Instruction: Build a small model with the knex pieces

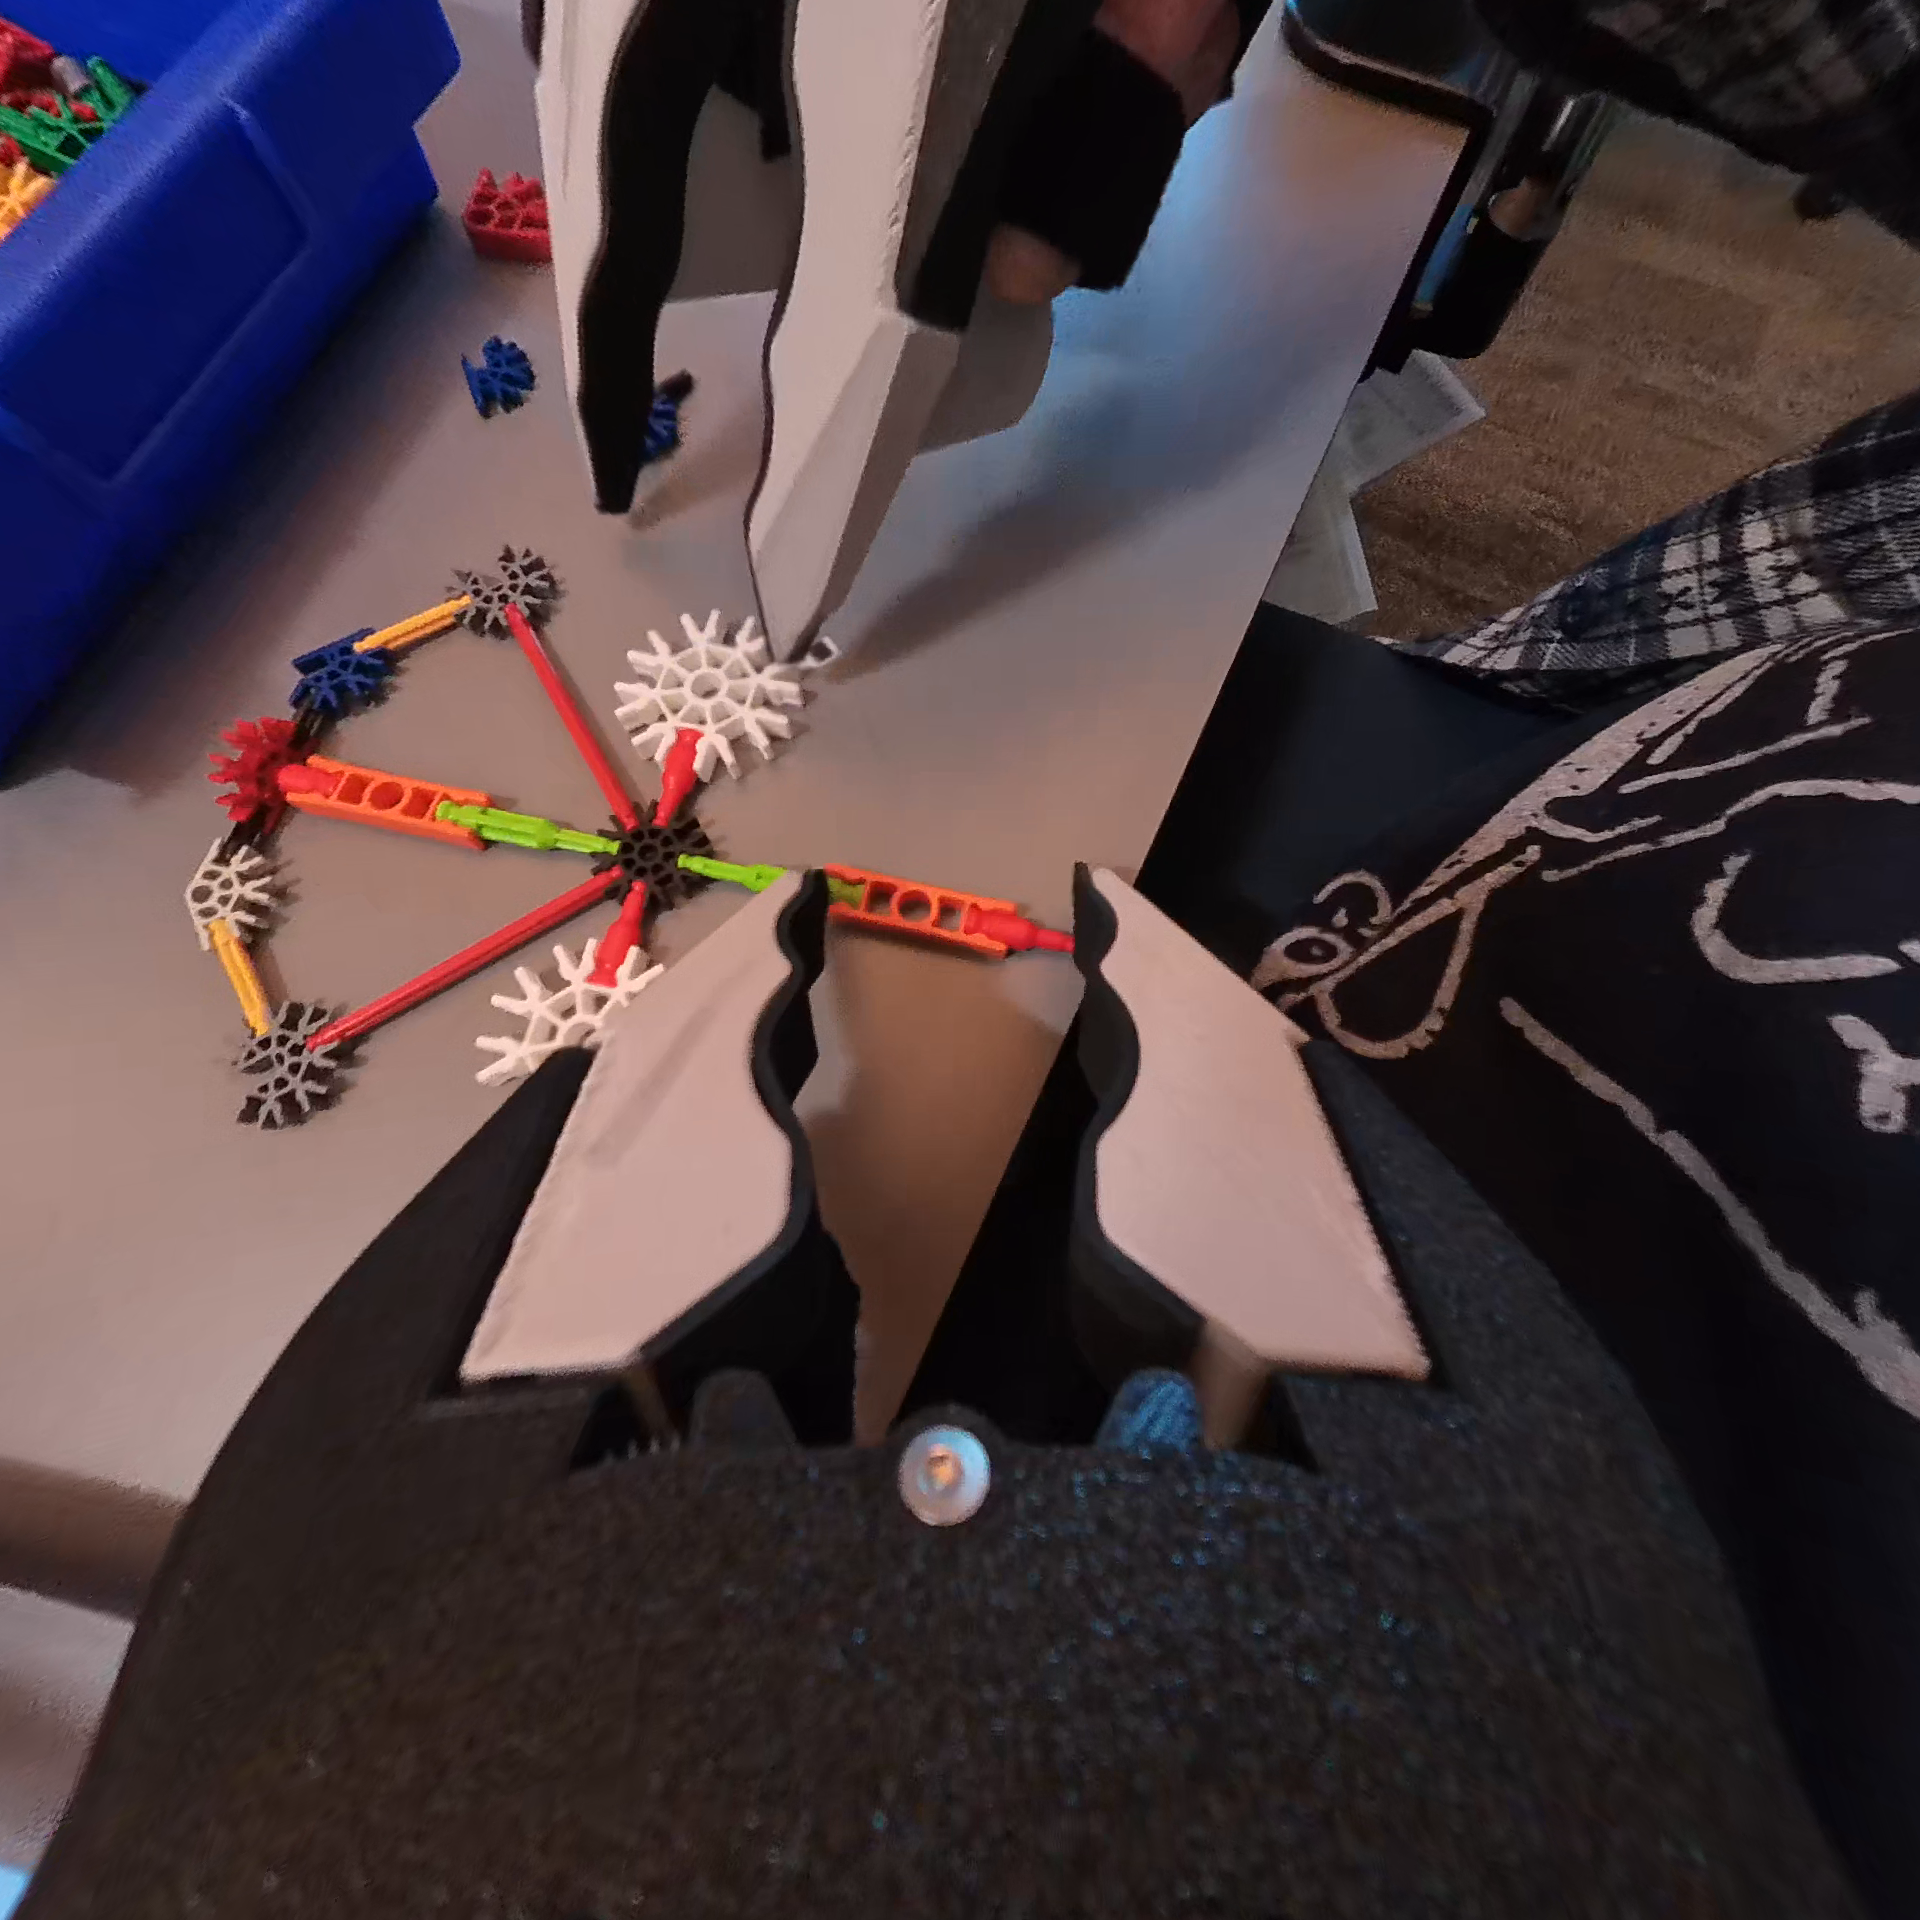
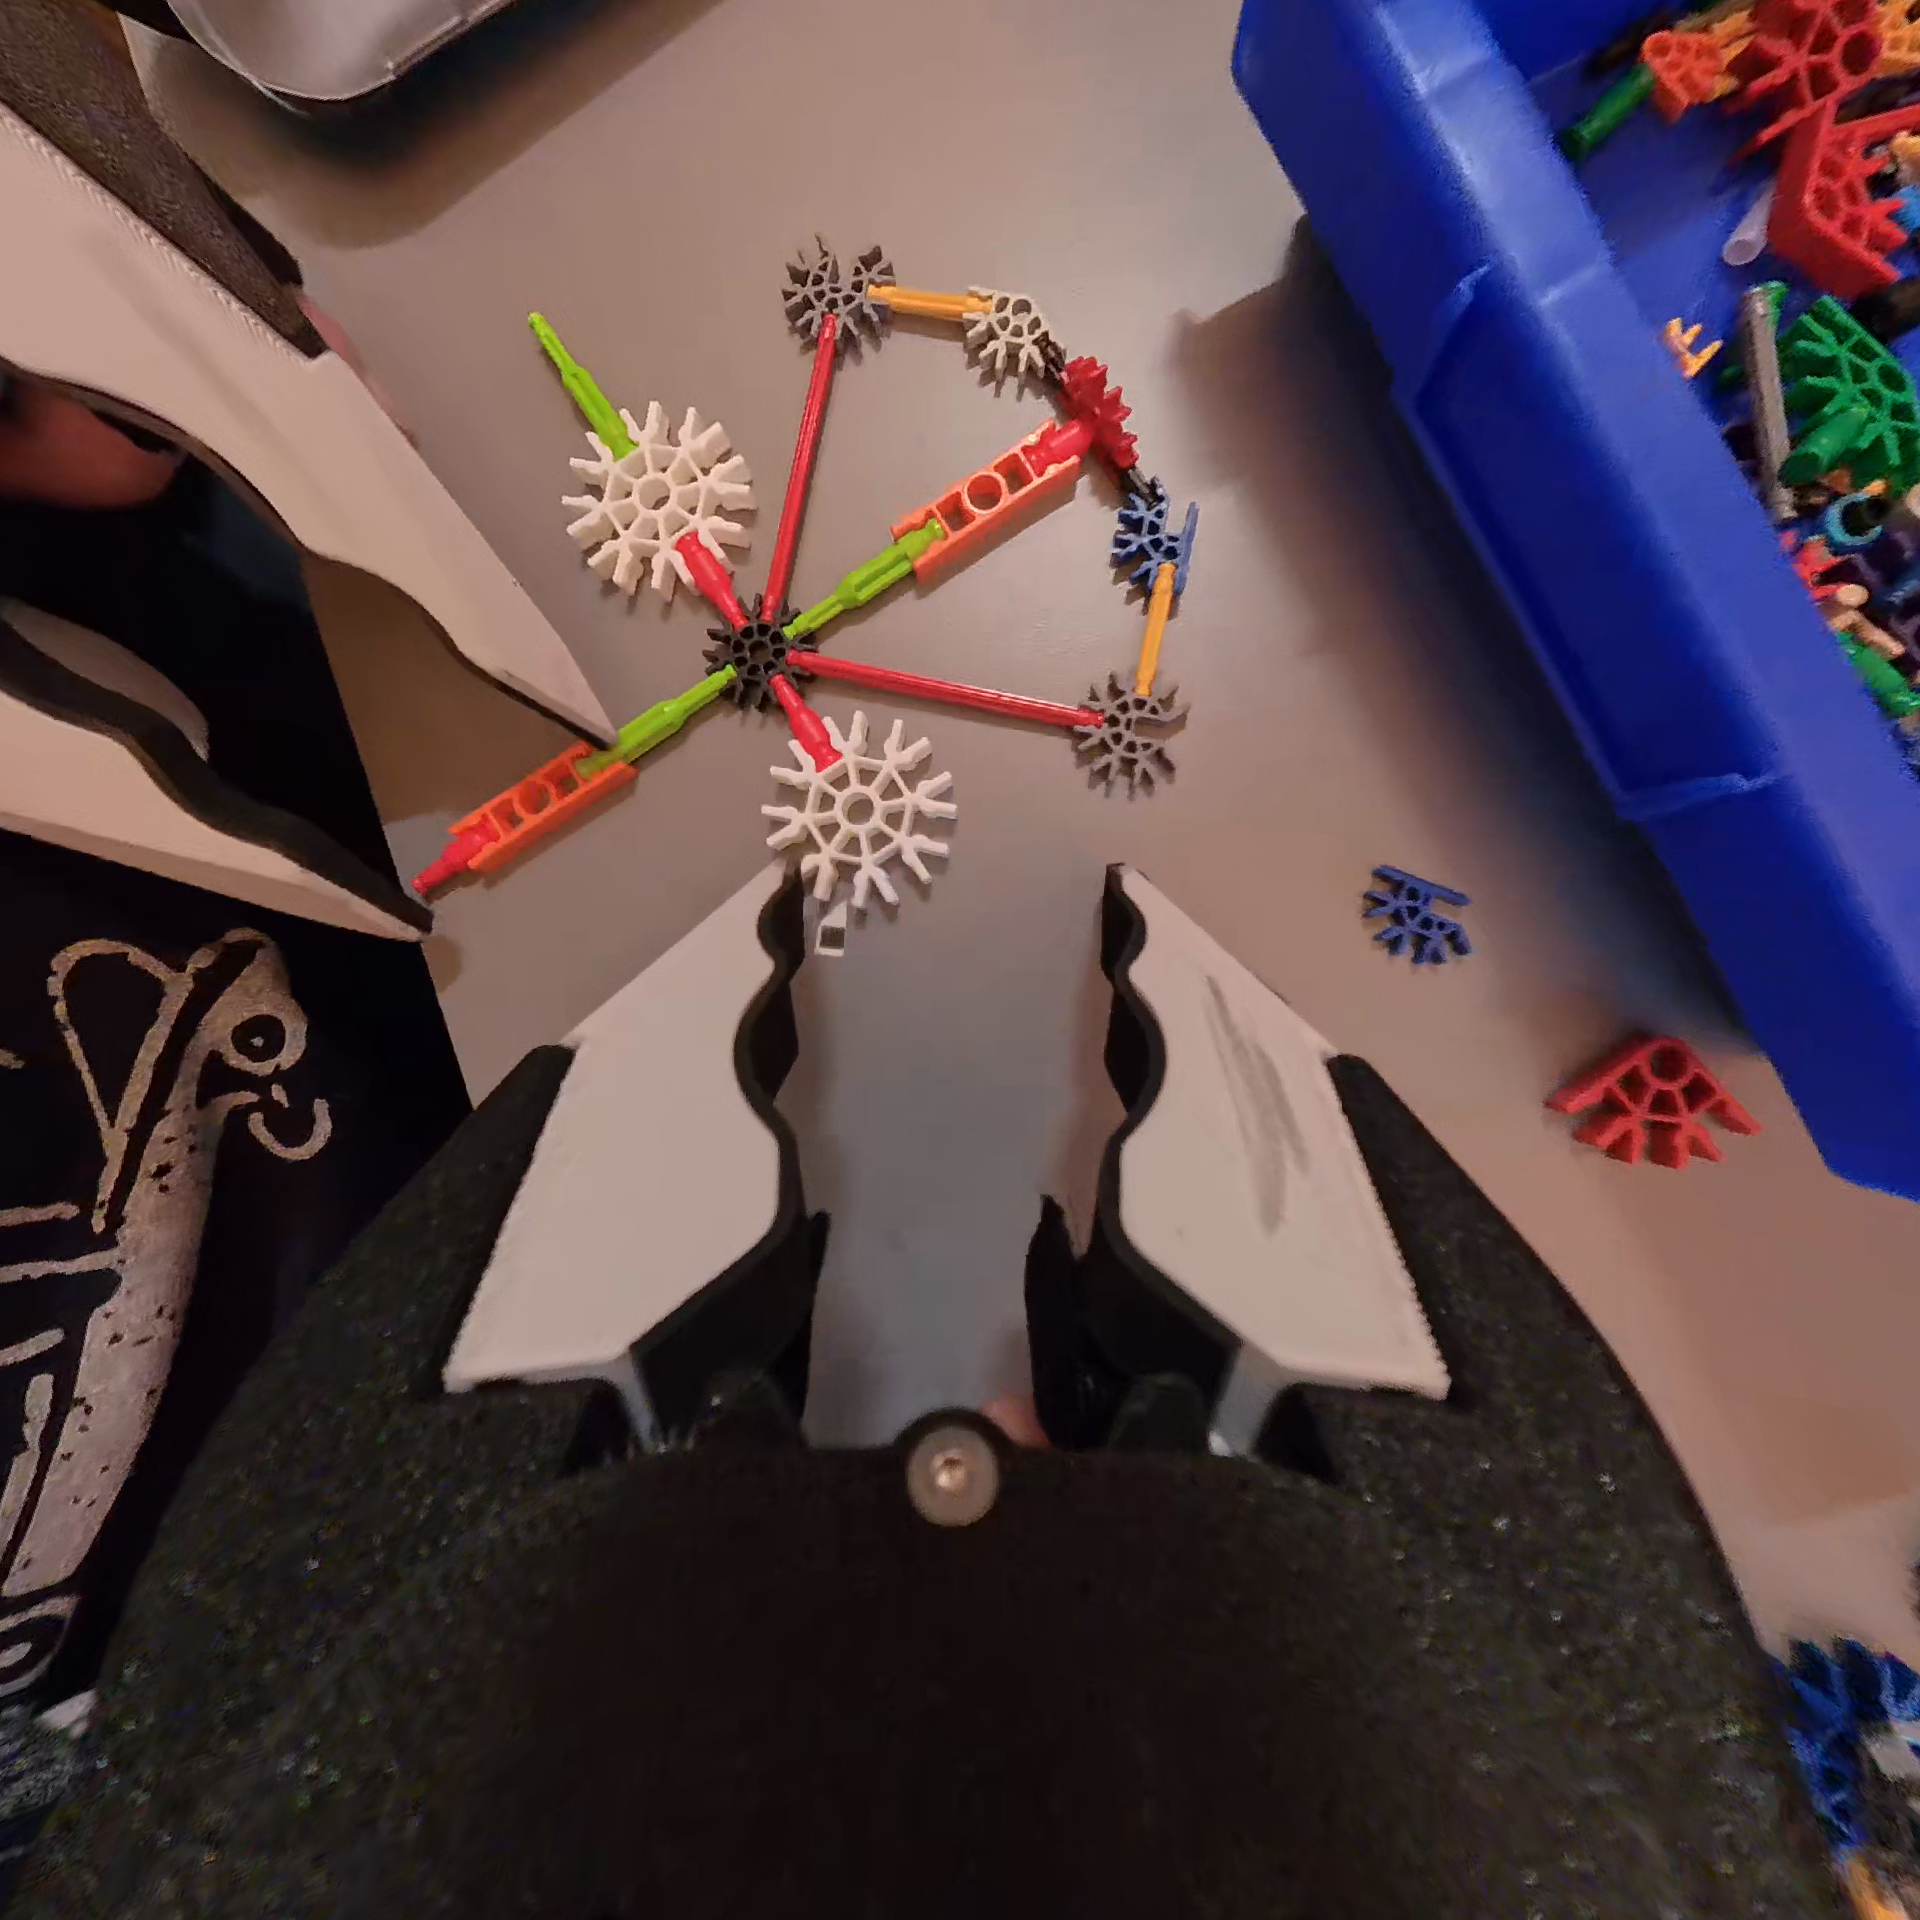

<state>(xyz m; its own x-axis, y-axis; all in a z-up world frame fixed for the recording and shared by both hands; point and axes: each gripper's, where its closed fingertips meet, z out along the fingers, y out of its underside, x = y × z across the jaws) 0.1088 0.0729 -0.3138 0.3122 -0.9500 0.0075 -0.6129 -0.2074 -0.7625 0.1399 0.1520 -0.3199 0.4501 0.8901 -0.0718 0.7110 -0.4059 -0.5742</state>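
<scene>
A flat toy build lies on the grey table (image 1: 1039,644): a black hub (image 1: 655,852) (image 2: 758,649) with red and green rods, orange pieces, and white, grey, blue and red snowflake connectors. My left gripper (image 1: 945,904) (image 2: 509,831) is open, its fingers on either side of the near orange piece (image 1: 914,909) (image 2: 540,800); one tip sits at the green rod's joint. My right gripper (image 2: 951,883) (image 1: 701,571) is open and empty. Its left tip is beside a white snowflake connector (image 2: 857,810) (image 1: 712,691) and a small white clip (image 2: 831,935).
A blue bin (image 2: 1507,520) (image 1: 208,312) with several coloured pieces stands beyond the build. A loose blue connector (image 2: 1418,914) (image 1: 499,374) and a red connector (image 2: 1652,1101) (image 1: 509,213) lie near it. A person's dark printed shirt (image 1: 1558,987) (image 2: 156,1143) is at the table edge.
</scene>
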